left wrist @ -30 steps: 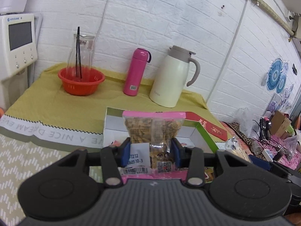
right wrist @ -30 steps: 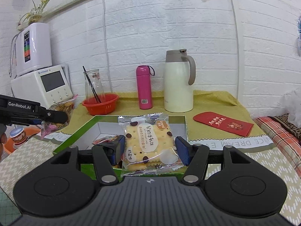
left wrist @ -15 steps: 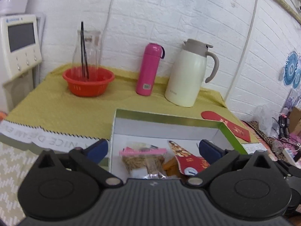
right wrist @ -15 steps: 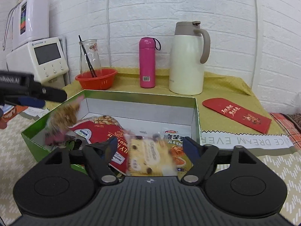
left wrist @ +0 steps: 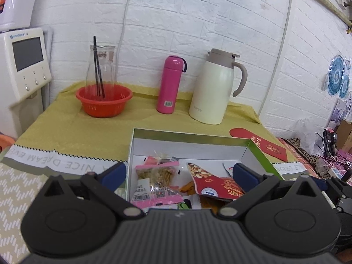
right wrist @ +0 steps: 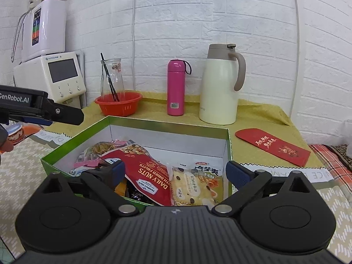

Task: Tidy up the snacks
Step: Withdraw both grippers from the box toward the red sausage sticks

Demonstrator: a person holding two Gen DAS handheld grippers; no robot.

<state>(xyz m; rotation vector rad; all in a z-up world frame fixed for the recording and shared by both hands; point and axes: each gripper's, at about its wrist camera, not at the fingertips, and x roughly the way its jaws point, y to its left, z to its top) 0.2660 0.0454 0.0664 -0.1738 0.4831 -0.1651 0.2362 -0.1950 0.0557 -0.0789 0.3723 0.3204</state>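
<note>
Snacks are in the box (right wrist: 227,147) now, both of them! A second ago you had the pink-edged noodle pack (left wrist: 157,181) pinched in your left gripper (left wrist: 178,172) and the biscuit pack (right wrist: 190,187) loose between the jaws of your right gripper (right wrist: 173,172); now both tools gape as wide as they go and hold nothing. The noodle pack lies flat at the box's left end, just beside the red nut bag (left wrist: 214,181), and from the right wrist you see the biscuit pack resting on the pile, touching the nut bag's right edge, near the right wall. Your left gripper shows there too, at the far left, out past the box's left corner.

So that's two drops made at once, and clean ones by the look of it: nothing hangs over the green rim, nothing sits on the yellow cloth (left wrist: 66,127) around it. The red envelope (right wrist: 272,146) lies on the cloth right of the box, apart from it; it doesn't read as a snack, so leave it. No loose snack shows on the table in either view, so I'd judge you're near the end, or off to fetch more from out of frame. Both hands are free for it.
</note>
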